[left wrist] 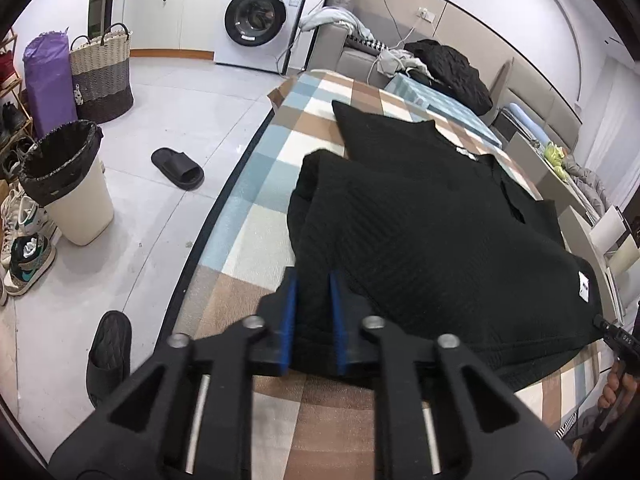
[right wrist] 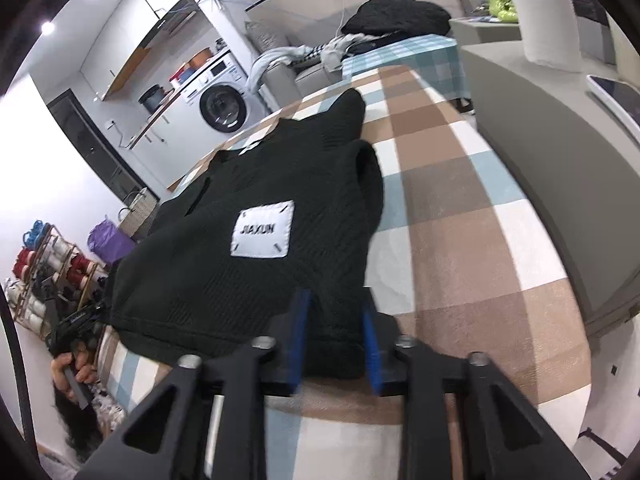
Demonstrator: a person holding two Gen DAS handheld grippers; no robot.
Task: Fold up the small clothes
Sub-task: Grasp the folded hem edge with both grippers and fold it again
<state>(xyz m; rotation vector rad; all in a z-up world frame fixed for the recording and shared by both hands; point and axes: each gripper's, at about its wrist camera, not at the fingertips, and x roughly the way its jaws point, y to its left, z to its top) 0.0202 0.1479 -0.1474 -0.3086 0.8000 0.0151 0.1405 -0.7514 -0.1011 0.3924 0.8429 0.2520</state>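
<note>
A black knit sweater (left wrist: 432, 216) lies on a table covered with a checked cloth (left wrist: 256, 200), its lower half raised above the cloth. It carries a white patch (right wrist: 262, 229) with lettering. My left gripper (left wrist: 313, 280) is shut on the sweater's near hem at its left corner. My right gripper (right wrist: 335, 300) is shut on the hem at the sweater's right corner (right wrist: 332, 344). Both hold the hem lifted over the body of the sweater. The sleeves (right wrist: 352, 116) are folded in along the sides.
A lined bin (left wrist: 68, 184), slippers (left wrist: 178, 168), shoes and a woven basket (left wrist: 102, 76) stand on the floor to the left. A washing machine (left wrist: 258, 20) is at the back. A sofa with clothes (left wrist: 448, 68) lies beyond the table. A grey counter (right wrist: 540, 128) runs along the right.
</note>
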